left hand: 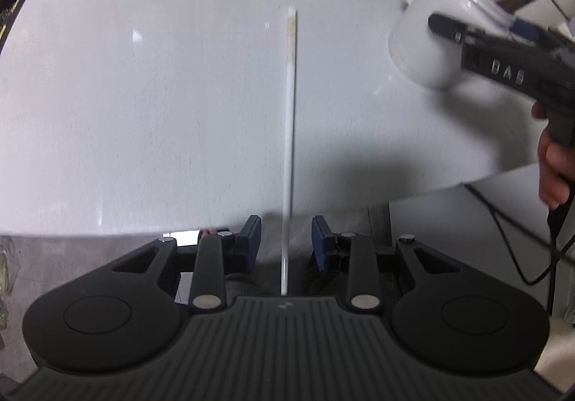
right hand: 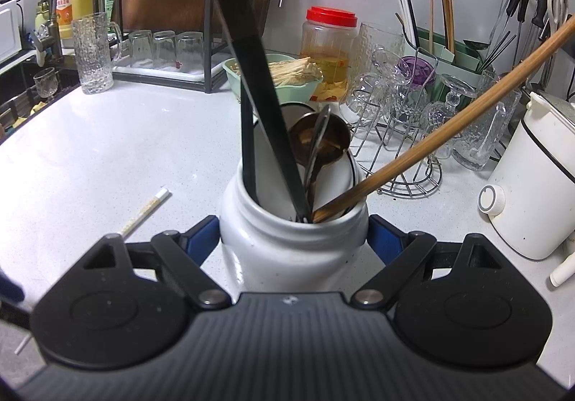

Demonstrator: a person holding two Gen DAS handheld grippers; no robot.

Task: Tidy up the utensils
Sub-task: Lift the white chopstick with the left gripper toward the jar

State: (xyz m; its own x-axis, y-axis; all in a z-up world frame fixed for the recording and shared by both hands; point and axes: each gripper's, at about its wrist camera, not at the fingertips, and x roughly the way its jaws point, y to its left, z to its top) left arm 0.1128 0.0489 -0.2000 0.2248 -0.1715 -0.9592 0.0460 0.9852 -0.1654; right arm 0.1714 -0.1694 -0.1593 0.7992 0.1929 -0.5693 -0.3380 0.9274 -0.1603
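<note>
A long white chopstick (left hand: 289,120) lies on the white counter (left hand: 143,95), its near end sticking out past the counter's edge. My left gripper (left hand: 286,239) points down over that end, open, with the stick between the blue pads and touching neither. The same chopstick (right hand: 145,208) shows at the left of the right wrist view. My right gripper (right hand: 293,235) is shut on a white ceramic jar (right hand: 287,250) that holds black handles, a metal ladle (right hand: 320,142) and a bamboo stick (right hand: 449,128). In the left wrist view the jar (left hand: 420,41) stands at the right with one finger (left hand: 445,25) on it.
Behind the jar stand a green bowl (right hand: 287,81), a red-lidded plastic jar (right hand: 329,52) and a wire rack of glasses (right hand: 402,106). A white kettle (right hand: 532,178) is at the right. A tall glass (right hand: 93,52), a dish rack and a tap are at the back left.
</note>
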